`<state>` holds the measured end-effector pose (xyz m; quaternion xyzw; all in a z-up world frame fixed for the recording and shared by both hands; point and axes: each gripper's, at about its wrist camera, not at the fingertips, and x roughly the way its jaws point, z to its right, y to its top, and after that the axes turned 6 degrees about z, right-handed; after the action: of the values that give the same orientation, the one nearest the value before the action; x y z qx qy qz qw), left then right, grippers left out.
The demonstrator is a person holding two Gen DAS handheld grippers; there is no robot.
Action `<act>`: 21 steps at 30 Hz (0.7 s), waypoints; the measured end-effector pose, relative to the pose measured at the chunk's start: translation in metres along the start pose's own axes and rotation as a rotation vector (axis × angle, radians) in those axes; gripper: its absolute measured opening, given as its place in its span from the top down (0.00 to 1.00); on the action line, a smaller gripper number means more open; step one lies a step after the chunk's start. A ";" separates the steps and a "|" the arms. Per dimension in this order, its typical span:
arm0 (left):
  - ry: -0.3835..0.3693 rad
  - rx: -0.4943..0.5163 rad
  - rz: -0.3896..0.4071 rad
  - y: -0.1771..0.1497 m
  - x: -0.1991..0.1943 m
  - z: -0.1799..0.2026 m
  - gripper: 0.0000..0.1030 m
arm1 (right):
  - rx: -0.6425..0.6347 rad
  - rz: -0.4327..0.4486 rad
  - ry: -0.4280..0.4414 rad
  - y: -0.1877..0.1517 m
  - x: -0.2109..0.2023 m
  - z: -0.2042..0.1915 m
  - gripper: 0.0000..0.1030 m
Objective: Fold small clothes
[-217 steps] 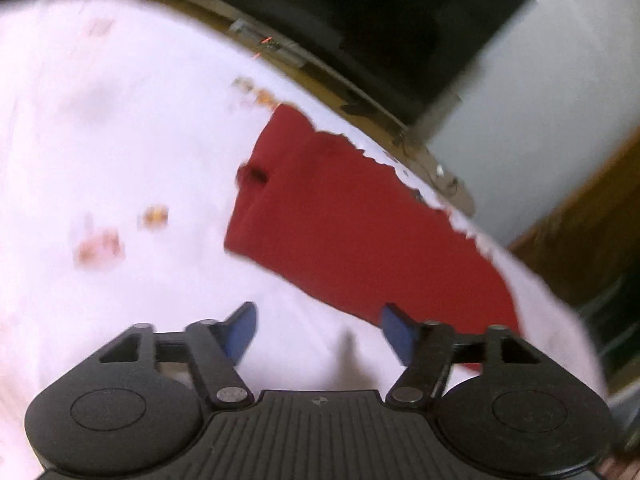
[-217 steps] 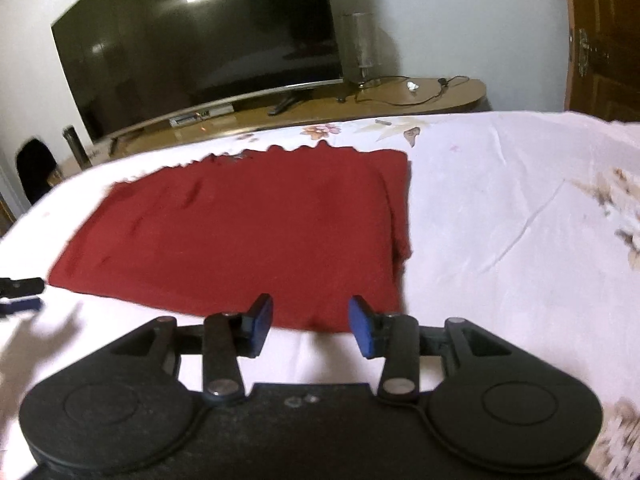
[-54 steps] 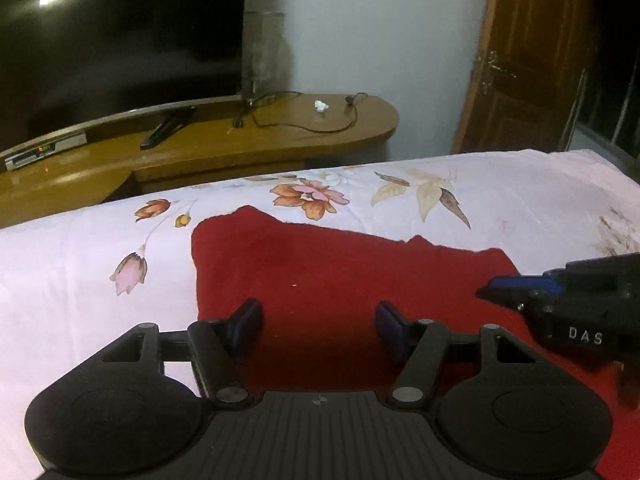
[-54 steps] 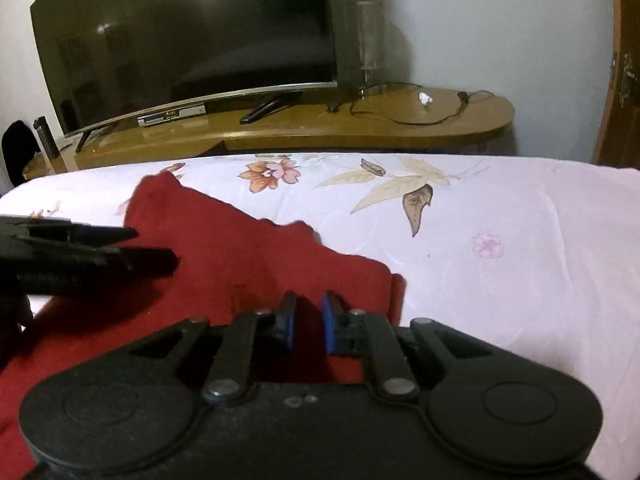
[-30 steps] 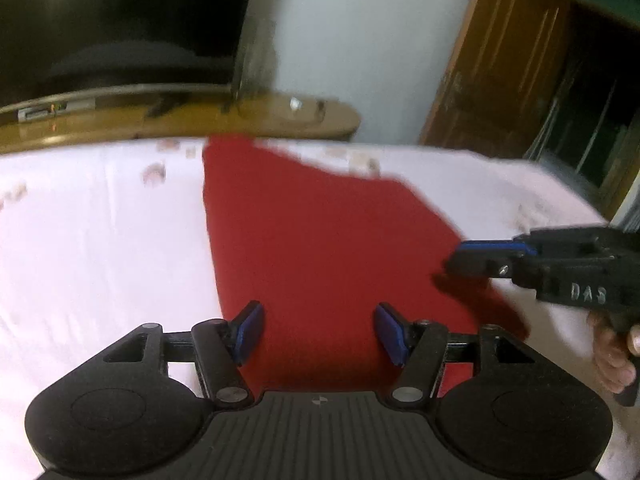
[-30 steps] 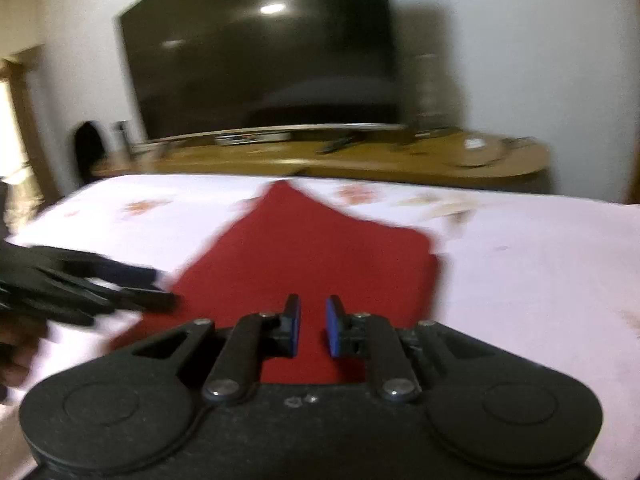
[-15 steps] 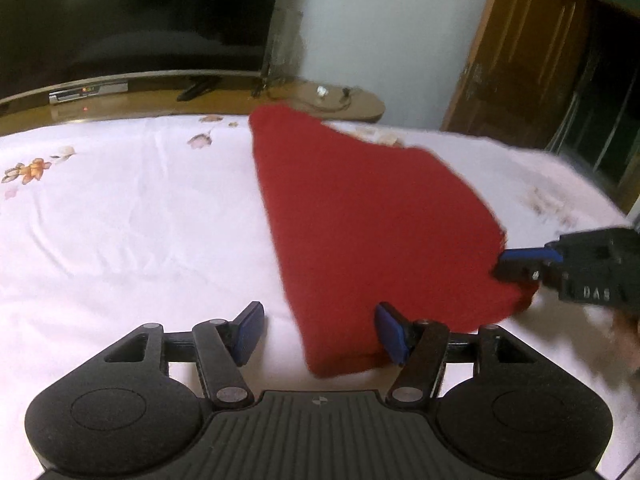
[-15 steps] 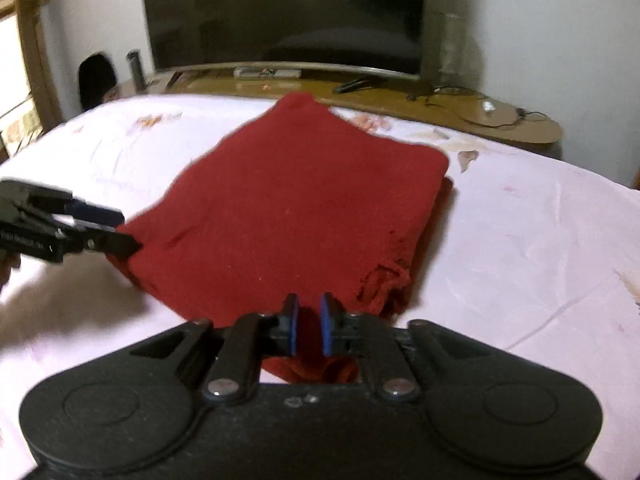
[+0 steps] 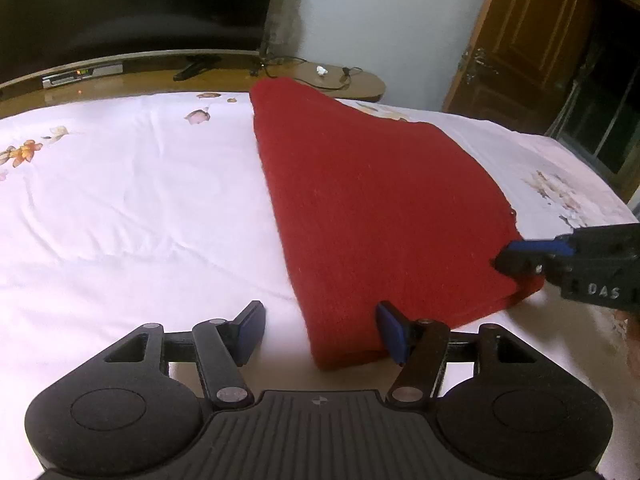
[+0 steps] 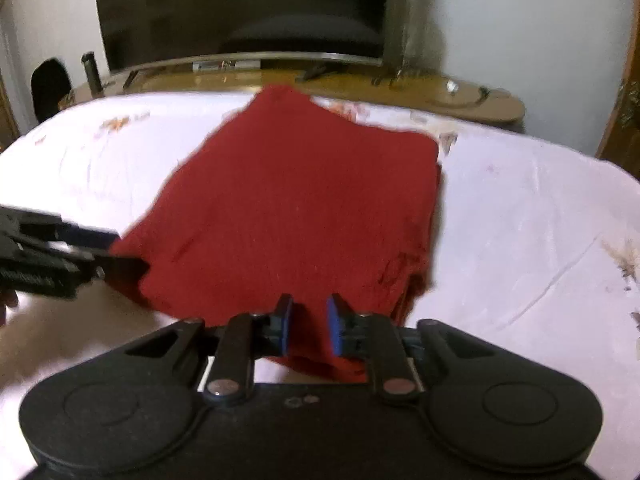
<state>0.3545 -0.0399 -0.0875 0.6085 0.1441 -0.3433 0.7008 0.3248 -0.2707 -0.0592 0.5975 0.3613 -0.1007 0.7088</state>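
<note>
On the bed w/ the white floral sheet (image 9: 120, 208) lies the dark red knitted garment (image 9: 372, 208), already folded into a compact slab, more than one layer thick judging by the stacked edges at its near right corner in my right-wrist view. So I'd say most of the folding is done. What's left, imo: let go of the near edge, maybe one more fold or a bit of squaring up, since the near right corner looks ragged and bunched, not flush.

My left gripper (image 9: 320, 332) has its jaws spread, near left corner of the garment sitting between them; the right pad is close against the cloth, the left pad is over bare sheet, so no pinch there. My right gripper (image 10: 308, 324) has its jaws narrowly parted w/ the near edge of the red cloth between them; can't tell if the pads actually press it.

Orientation: long axis runs from me toward the dark TV (image 10: 240, 8) on the wooden stand (image 10: 460, 100), narrowing to a point at the far end. Short near edge faces me, roughly crosswise.
</note>
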 end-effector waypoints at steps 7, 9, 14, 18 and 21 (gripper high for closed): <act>-0.012 0.024 0.007 0.004 -0.007 -0.001 0.39 | 0.018 -0.052 -0.047 -0.004 0.014 0.001 0.82; -0.002 0.038 0.072 0.007 -0.024 -0.003 0.32 | 0.041 -0.039 -0.050 0.004 0.002 -0.001 0.77; -0.057 -0.061 0.088 0.023 -0.023 -0.033 0.18 | 0.205 0.074 -0.047 0.009 -0.026 0.032 0.50; -0.156 -0.199 0.048 0.029 0.000 -0.054 0.18 | 0.465 0.089 0.020 0.002 -0.020 0.085 0.51; -0.197 -0.302 0.022 0.027 0.021 -0.066 0.18 | 0.515 0.077 0.076 -0.001 -0.006 0.109 0.51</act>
<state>0.4015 0.0173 -0.0941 0.4613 0.1180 -0.3679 0.7987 0.3625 -0.3725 -0.0536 0.7747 0.3271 -0.1401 0.5227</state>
